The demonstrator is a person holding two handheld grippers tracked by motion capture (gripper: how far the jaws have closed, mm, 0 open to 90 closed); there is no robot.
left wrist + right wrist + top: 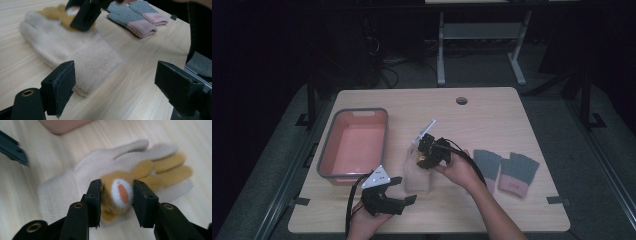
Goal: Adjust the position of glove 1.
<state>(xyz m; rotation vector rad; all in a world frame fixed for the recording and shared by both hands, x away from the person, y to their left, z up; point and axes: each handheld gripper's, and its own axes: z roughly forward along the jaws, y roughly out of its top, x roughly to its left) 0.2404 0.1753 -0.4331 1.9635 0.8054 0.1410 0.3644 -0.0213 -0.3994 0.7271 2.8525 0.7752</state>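
The right gripper is clasping a small tan plush animal figure with a white and orange patch, its two black jaws pressing on either side of the soft body. The plush figure is lying on top of a cream knitted glove, near the glove's finger end, and the glove itself is resting flat on the light wooden table, just beside the pink plastic bin with a grey rim and on that bin's right. The left gripper is hovering released, jaws standing wide apart with nothing between them, near the glove's cuff end on the side away from the bin's far rim. A pair of grey and pink knitted gloves is lying well apart from the bin, beyond the cream glove.

The work in hand looks like picking up the plush figure, or perhaps the glove with it; it is hard to tell whether the figure is sewn to the glove. To do this well, the right gripper should be keeping its squeeze centred on the plump body, lifting straight and slowly so the soft pile is not slipping out. If the glove is coming up too, the free left gripper could be pinning or taking the cuff
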